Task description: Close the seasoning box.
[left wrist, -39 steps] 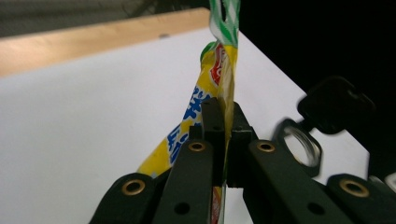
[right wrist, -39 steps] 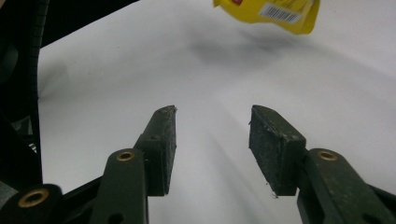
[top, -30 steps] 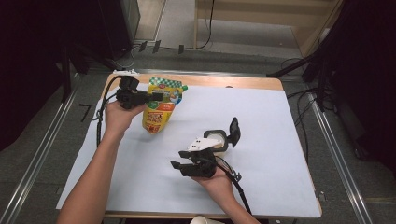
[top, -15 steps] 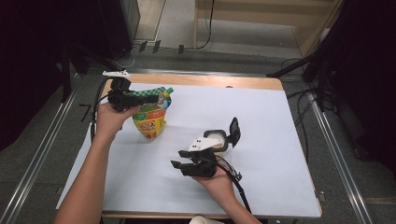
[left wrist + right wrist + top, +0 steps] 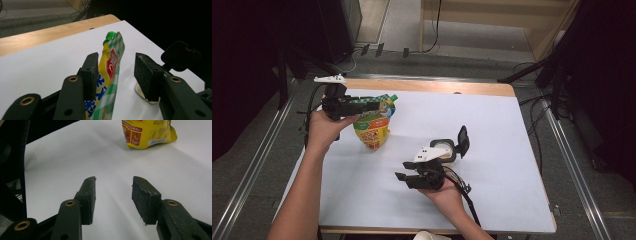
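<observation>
A yellow snack pouch (image 5: 373, 127) with a green checked top and a green cap stands upright on the white table (image 5: 512, 125). My left gripper (image 5: 374, 104) straddles the pouch's top edge. In the left gripper view the pouch (image 5: 110, 65) leans against one pad while the other pad (image 5: 146, 75) stands well off it. Those jaws have just been opening, and the grip is released. My right gripper (image 5: 400, 170) rests near the front of the table, open with nothing between its jaws (image 5: 113, 181). It points toward the pouch (image 5: 147, 132).
A small round container (image 5: 444, 148) with a raised black flip lid (image 5: 463, 141) stands just behind the right hand; the left gripper view has that lid (image 5: 180, 55) too. A bare wooden strip (image 5: 437, 86) runs along the table's far edge.
The left hand has shifted left and a little up. Its jaws, shut on the pouch's top before, have parted, and the pouch now stands between them. The right hand has stayed put.
</observation>
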